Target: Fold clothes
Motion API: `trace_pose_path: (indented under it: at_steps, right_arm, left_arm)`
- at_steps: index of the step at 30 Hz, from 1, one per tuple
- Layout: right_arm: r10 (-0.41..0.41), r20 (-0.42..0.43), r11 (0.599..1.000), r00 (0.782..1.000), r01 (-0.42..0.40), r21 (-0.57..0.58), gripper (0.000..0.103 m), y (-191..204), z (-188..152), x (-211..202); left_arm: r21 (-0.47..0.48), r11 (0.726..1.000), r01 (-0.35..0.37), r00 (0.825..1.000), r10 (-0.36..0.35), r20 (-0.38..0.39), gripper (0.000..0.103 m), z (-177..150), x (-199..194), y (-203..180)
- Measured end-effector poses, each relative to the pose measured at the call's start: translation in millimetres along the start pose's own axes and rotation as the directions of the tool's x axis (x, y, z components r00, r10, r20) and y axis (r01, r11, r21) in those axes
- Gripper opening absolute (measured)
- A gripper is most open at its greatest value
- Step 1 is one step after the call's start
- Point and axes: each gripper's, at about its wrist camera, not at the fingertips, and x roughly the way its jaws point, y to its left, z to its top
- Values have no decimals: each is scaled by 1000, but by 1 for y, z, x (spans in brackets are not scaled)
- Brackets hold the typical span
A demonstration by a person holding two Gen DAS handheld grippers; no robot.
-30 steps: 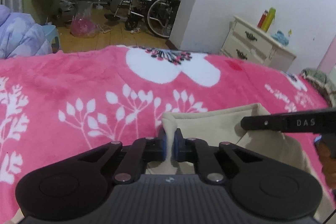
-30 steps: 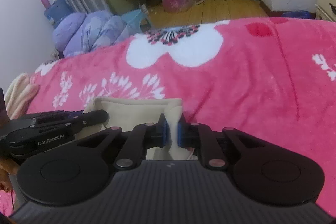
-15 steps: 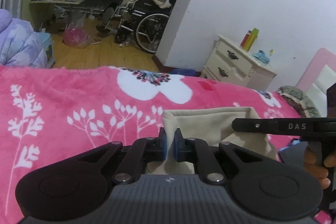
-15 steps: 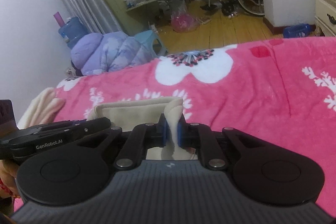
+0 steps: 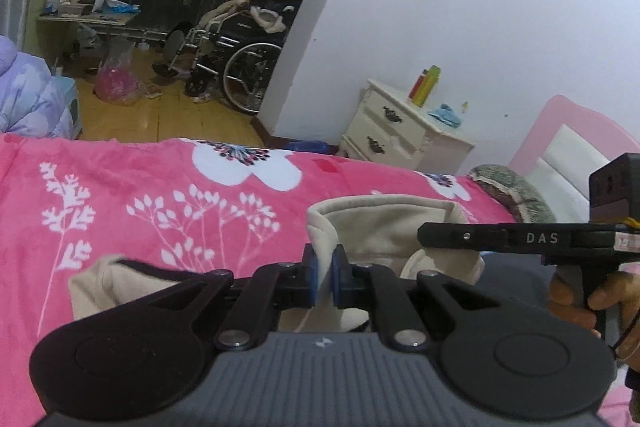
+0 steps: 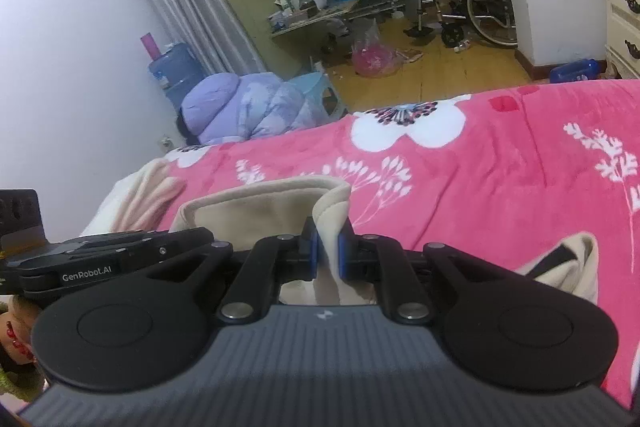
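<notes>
both claws are clamped on the cream garment (image 5: 380,227) – left claw (image 5: 324,277) on one corner, right claw (image 6: 328,253) on the other – so its held edge spans straight between them, lifted above the pink bed (image 5: 140,195), the rest trailing below.

One cream garment (image 5: 384,227), two grippers, left gripper (image 5: 323,277), right gripper (image 6: 327,254)

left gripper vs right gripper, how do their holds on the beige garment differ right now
The left gripper pinches the beige garment at the left end of its raised edge; the right gripper pinches the right end. A thin layer shows between the left gripper's jaws, a thicker bunched fold between the right gripper's. Shared: both are shut on the cloth, holding its edge up above the pink blanket.
</notes>
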Motion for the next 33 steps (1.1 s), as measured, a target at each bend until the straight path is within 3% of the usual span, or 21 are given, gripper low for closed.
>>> trace_pose_path:
  at_steps: [11,18,33]
  right_arm:
    - [43,8,998,999,-44,35,8,40,-47,-63]
    - [46,-5,996,999,-46,78,8,42,-81,-83]
    - [54,-31,985,998,-48,167,8,46,-154,-126]
  left_arm:
    - [-7,998,63,998,-63,-20,8,-39,-67,-30]
    - [36,993,112,992,-110,-55,8,-68,-102,-54]
    - [107,976,192,972,-174,-158,8,-133,-141,-84]
